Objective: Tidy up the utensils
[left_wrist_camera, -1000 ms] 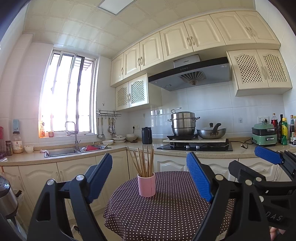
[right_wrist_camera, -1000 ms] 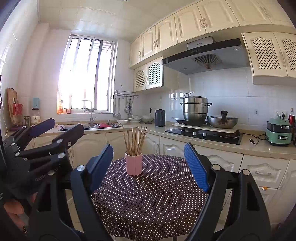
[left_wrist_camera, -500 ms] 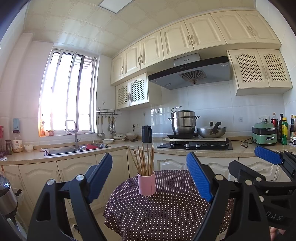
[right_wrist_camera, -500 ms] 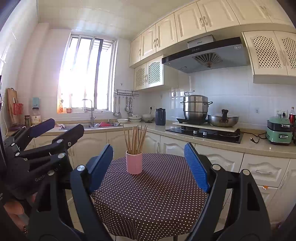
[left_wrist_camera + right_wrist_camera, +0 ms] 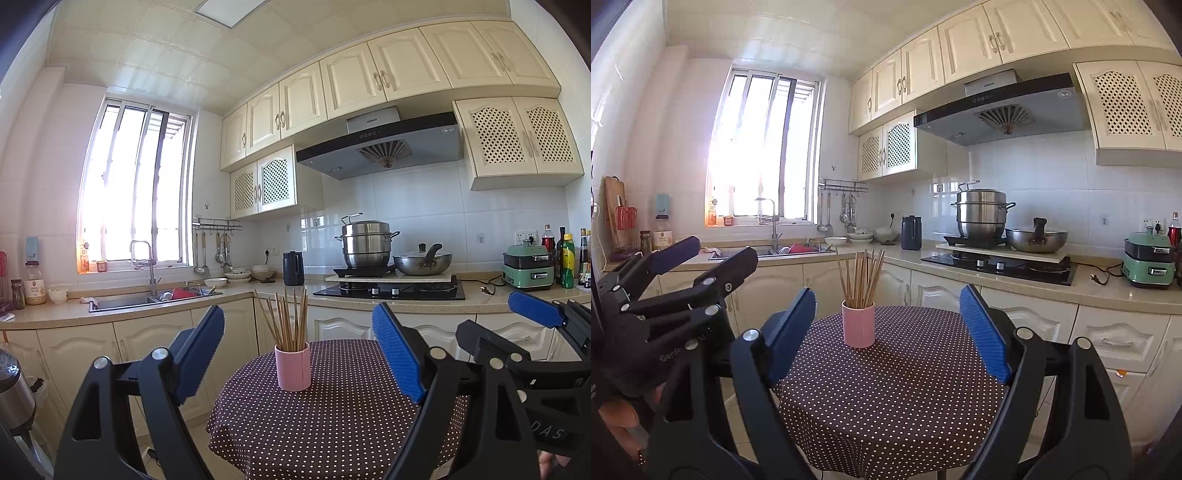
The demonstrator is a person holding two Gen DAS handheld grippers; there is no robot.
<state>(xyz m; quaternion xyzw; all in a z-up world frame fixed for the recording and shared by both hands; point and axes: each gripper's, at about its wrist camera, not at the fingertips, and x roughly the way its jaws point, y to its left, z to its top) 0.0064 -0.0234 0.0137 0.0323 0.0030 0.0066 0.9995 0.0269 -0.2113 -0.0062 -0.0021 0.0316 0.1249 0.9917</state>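
Note:
A pink cup [image 5: 293, 366] holding several wooden chopsticks [image 5: 289, 318] stands upright on a round table with a dark polka-dot cloth [image 5: 332, 424]. The cup also shows in the right wrist view [image 5: 858, 324], with the chopsticks [image 5: 862, 277] fanned out of it. My left gripper [image 5: 300, 352] is open and empty, held back from the table at about cup height. My right gripper [image 5: 888, 332] is open and empty, also short of the cup. The right gripper shows at the right edge of the left wrist view [image 5: 532, 314], the left gripper at the left of the right wrist view [image 5: 701, 254].
A kitchen counter [image 5: 129, 310] with a sink [image 5: 122, 302] runs behind the table. A stove [image 5: 388, 290] carries a steamer pot [image 5: 365, 245] and a wok [image 5: 423, 260]. A black kettle [image 5: 293, 268], bowls, a green appliance [image 5: 528, 271] and bottles stand on the counter.
Both views have barely shifted; the cup and chopsticks stand as before, and both grippers stay open.

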